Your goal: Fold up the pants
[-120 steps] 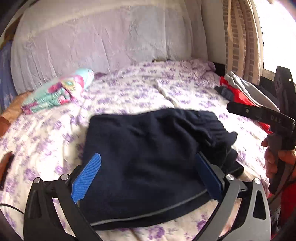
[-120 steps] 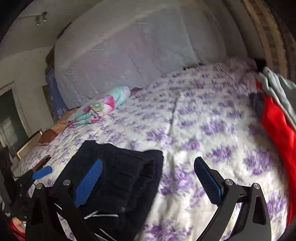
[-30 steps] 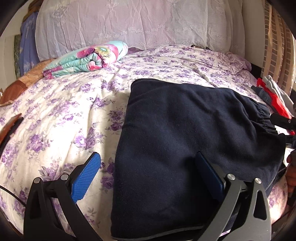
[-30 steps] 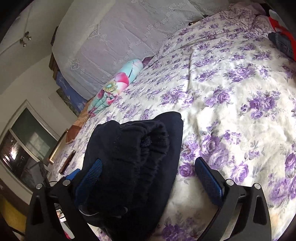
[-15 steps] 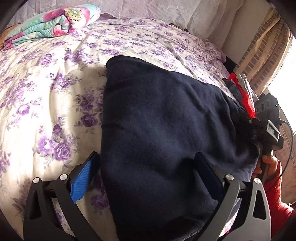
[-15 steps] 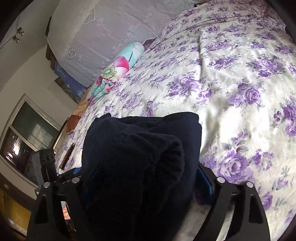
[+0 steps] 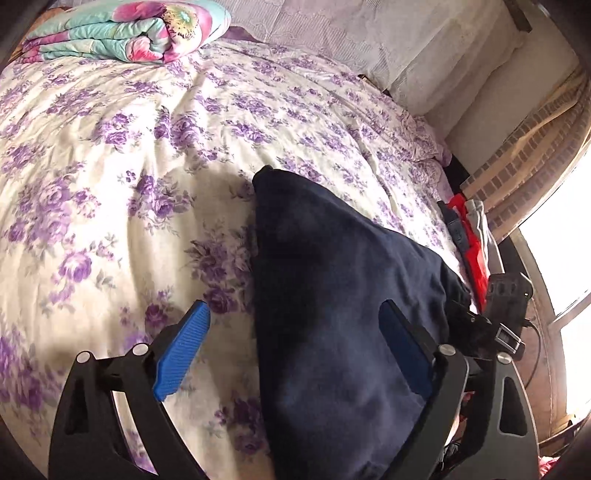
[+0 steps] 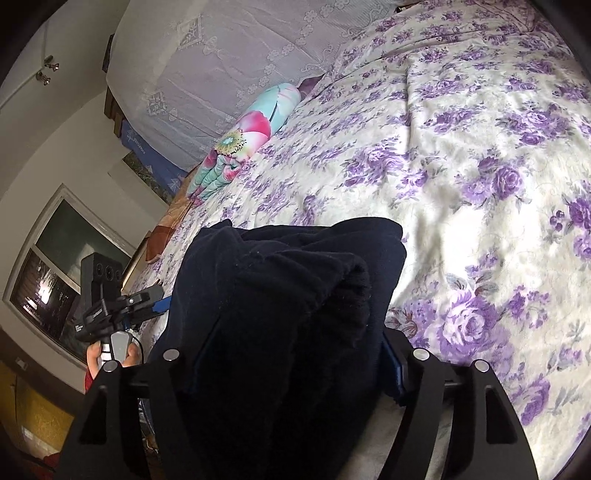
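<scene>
The dark navy pants (image 7: 340, 314) lie folded on the purple-flowered bed sheet (image 7: 110, 166). My left gripper (image 7: 291, 350) straddles their near left edge and its jaws are closing. Its left pad (image 7: 181, 350) is over bare sheet, clear of the cloth, and its right pad (image 7: 402, 350) is over the fabric. In the right wrist view the bunched, thick end of the pants (image 8: 280, 295) fills my right gripper (image 8: 291, 354), whose jaws are closing on it. Its right pad (image 8: 391, 358) touches the cloth, and the left pad is mostly buried. A hand (image 8: 110, 354) holds the left gripper (image 8: 122, 306) beyond.
A rolled flowered blanket (image 7: 122, 29) lies at the head of the bed by white lace-covered pillows (image 8: 229, 55). Red and grey clothes (image 7: 472, 240) are heaped at the bed's right edge near a bright window. The right gripper's body (image 7: 506, 306) is beside the pants.
The left gripper has swung left, so the pants now sit at the right of its view, and its jaws have narrowed slightly. The right gripper's jaws have drawn in around the bunched end.
</scene>
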Available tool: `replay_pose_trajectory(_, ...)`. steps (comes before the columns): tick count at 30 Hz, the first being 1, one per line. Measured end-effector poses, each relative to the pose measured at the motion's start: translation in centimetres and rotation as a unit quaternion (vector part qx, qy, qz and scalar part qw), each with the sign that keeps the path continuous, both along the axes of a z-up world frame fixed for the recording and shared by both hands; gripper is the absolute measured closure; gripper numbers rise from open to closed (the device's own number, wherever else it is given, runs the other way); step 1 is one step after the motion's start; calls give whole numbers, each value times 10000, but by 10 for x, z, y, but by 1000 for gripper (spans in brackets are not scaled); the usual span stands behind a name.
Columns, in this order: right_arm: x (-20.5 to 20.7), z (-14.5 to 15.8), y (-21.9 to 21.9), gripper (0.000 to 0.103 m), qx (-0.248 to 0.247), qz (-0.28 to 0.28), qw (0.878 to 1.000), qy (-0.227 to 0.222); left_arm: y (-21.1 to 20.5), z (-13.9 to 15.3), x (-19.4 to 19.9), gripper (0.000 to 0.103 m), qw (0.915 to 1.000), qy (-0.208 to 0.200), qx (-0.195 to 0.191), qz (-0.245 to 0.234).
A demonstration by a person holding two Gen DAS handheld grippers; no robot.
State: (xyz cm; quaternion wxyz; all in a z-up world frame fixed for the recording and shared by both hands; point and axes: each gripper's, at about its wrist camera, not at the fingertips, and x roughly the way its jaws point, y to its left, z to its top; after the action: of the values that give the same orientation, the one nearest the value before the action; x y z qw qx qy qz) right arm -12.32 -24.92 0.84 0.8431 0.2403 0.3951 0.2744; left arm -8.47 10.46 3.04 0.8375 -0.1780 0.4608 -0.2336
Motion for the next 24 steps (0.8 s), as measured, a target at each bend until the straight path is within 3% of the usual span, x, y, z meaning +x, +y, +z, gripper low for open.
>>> replay_pose_trajectory(3,1,-1,1,30,4,-1,10000,-9,-27,-22,18,14,9984,364,-115,-406)
replay_pose_trajectory(4,1,-1,2,31,-7,-6,10000,-16,-37,-20,15,14,9990,151,99,-403)
replay_pose_trajectory(6,0,-1,2,31,-33,-18,10000,-38,-52,-14,1,26,9974,-131,481,-529)
replay_pose_trajectory(9,-4,2,4,41,-148,-120,9997,-153,-52,-2,-17,49,9962,-462,626,-390)
replay_pose_trajectory(11,-13,12,6,50,-272,-182,9987,-387,-46,9,-22,82,9963,-587,554,-300)
replay_pose_trajectory(14,-21,43,6,58,-124,-184,9972,-709,-48,44,-29,87,9957,-834,236,-338)
replay_pose_trajectory(16,-17,76,10,60,-196,-39,9946,-1021,-68,74,-30,87,9910,-1173,437,-472)
replay_pose_trajectory(19,2,134,15,61,-774,-233,9826,-1674,-97,119,-17,87,9784,-1781,867,-584)
replay_pose_trajectory(24,80,205,-2,61,-1165,-930,9628,-2252,-115,189,61,87,9682,-2333,882,-187)
